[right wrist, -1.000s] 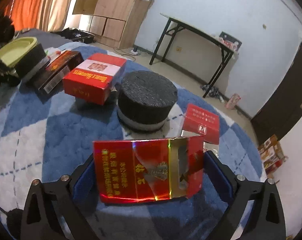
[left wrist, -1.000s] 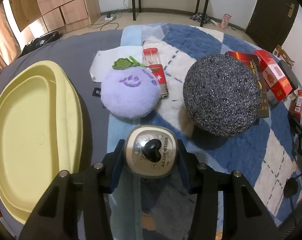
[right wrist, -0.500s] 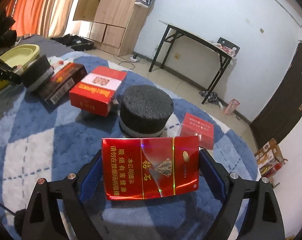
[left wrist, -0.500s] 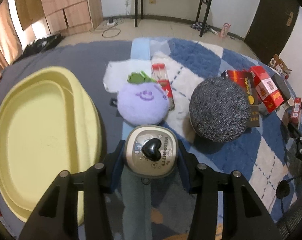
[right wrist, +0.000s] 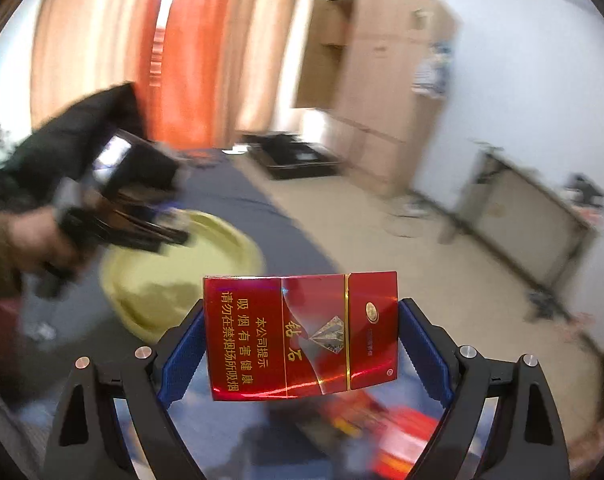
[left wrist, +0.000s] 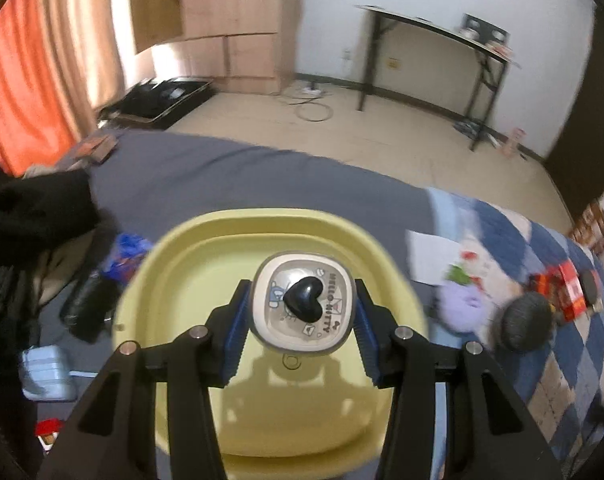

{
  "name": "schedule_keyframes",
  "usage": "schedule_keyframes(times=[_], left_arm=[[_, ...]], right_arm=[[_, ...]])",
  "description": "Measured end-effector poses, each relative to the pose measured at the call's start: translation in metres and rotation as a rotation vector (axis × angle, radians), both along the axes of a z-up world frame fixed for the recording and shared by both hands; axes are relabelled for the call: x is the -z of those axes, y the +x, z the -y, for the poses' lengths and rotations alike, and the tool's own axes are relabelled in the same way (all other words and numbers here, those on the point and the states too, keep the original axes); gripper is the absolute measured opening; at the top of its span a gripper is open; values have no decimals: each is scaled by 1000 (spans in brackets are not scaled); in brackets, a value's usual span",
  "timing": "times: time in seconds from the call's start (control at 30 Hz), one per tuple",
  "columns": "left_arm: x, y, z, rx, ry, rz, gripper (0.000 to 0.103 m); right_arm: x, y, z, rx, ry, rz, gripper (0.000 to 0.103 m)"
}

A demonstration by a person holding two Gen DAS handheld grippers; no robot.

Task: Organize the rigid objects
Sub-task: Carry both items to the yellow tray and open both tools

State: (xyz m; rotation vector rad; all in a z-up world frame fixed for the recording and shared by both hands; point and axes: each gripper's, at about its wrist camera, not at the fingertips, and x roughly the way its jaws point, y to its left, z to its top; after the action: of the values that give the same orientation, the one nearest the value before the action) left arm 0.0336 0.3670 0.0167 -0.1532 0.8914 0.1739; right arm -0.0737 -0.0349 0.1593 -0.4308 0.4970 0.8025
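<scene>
The left gripper [left wrist: 302, 314] is closed on a square Hello Kitty tin [left wrist: 303, 303], which is clamped between the blue finger pads [left wrist: 235, 330] and held above the yellow tray [left wrist: 174, 272]. The right gripper [right wrist: 302, 344] is closed on a red cigarette pack [right wrist: 302, 334], gripped by its short ends and held in the air.

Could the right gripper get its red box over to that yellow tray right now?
Probably yes. The right gripper, shut on the red box, has open air toward the yellow tray. The left gripper hovers over the tray's far side, so crowding is possible.
</scene>
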Motion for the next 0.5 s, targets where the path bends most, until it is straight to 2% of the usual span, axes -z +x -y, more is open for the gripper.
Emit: schedule_keyframes(times=[0.07,0.13,0.2,0.23,0.37,0.5], left_arm=[[10,1,-22,-27,-8,-24,50],[22,6,-36,-36,-13,-54,50],[41,12,-54,-40,-94,-73,50],[46,14,-58,-43,-96,-82,50],[70,29,-67,-52,-86,-123,50],[88,45,-74,-61,-72,-141,50]], right_arm=[[11,1,-56,-98,-16,-37,91],[30,5,-96,-142,-43,-74,91],[60,11,-134,-169,-57,-140,91],[78,13,-152,-172,-76,-164,91],[138,16,-204,-189,-191,-233,91],[165,20,-235,-180,-245,-239,91]])
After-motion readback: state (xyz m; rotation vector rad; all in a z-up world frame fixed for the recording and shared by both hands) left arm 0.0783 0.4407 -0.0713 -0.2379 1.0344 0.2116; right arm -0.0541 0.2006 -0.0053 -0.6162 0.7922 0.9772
